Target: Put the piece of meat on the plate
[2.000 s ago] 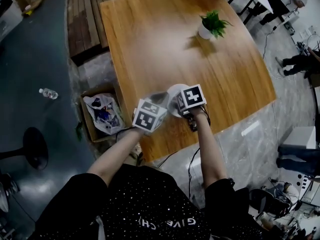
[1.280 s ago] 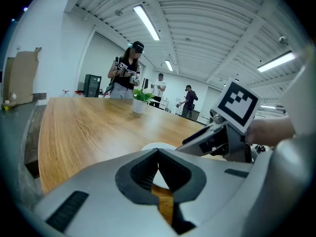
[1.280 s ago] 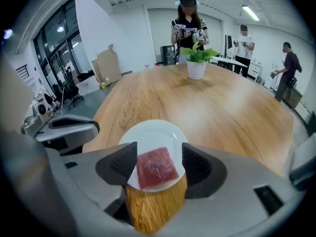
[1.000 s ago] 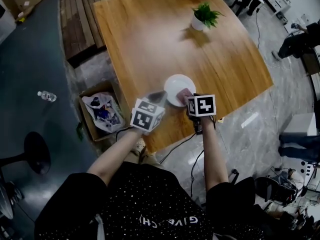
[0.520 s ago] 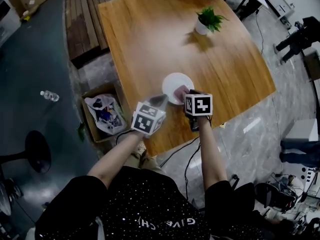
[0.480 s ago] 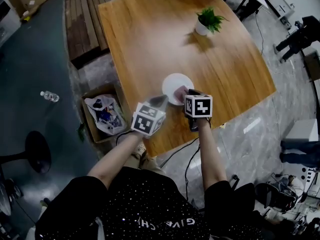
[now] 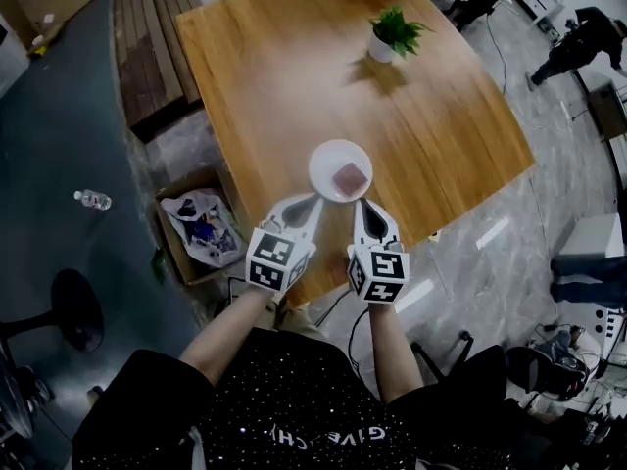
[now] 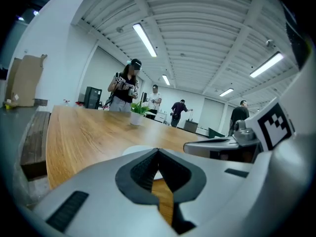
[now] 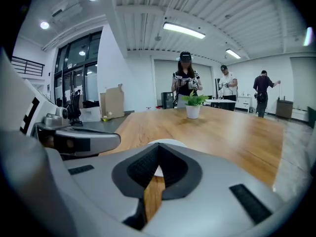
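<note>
In the head view a brownish-pink piece of meat [image 7: 350, 177] lies on the white plate [image 7: 326, 161], near the front edge of the wooden table [image 7: 294, 76]. Both grippers hang side by side just short of the plate, pointing at it and touching nothing. The left gripper [image 7: 312, 201] is shut and empty; in its own view the left gripper [image 8: 158, 151] shows closed tips, with the plate [image 8: 136, 150] just beyond. The right gripper [image 7: 364, 204] is shut and empty too. From its own camera, the right gripper [image 9: 159, 147] has the plate [image 9: 168, 142] peeking over its jaws.
A potted plant [image 7: 392, 32] stands at the table's far side. On the floor to the left are an open cardboard box [image 7: 201, 228] with a bag in it, a water bottle [image 7: 93, 200] and wooden planks [image 7: 147, 42]. Several people stand in the background.
The right gripper has drawn back from the plate toward the person, leaving the meat lying on it, and its jaws have closed. The left gripper has pulled back a little.
</note>
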